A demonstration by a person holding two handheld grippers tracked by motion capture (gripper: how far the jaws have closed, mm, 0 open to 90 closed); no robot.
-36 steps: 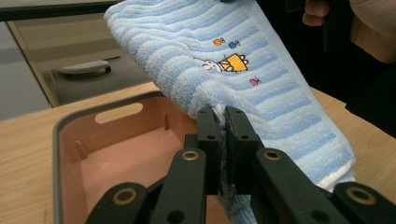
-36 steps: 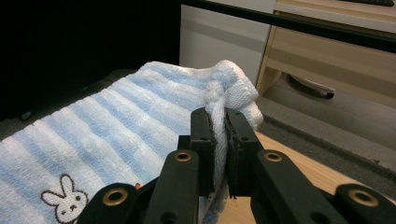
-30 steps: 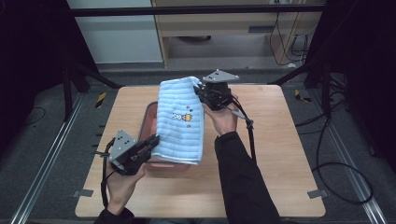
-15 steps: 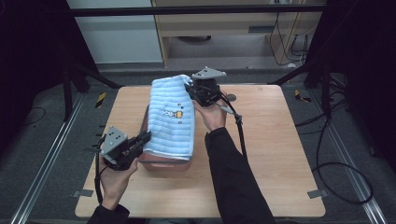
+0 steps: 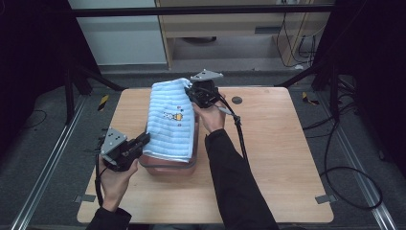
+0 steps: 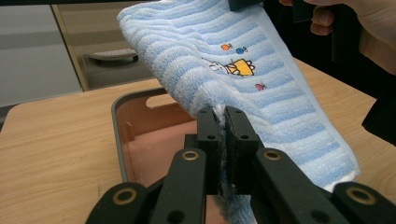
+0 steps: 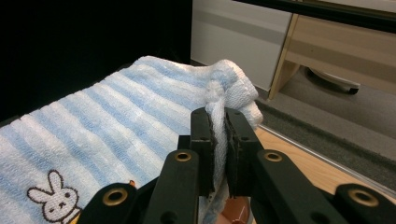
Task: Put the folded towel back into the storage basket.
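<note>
The striped towel (image 5: 171,122) stretches lengthwise from the left gripper (image 5: 142,142), lower left, to the right gripper (image 5: 194,94), upper centre; both clamp its ends above the pink tray (image 5: 168,164).

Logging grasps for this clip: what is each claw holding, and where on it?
Both hold the blue striped towel: the left claw is shut on its near edge, the right claw on a bunched far corner, above the pink bin.

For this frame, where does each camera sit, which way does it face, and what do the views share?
High view: above the table, looking forward and down; both forearms, left hand-held gripper, right hand-held gripper.
Left gripper view: along its jaws, shut on the towel over the tub.
Right gripper view: along its jaws, shut on the towel's other end.
Shared: the towel.
</note>
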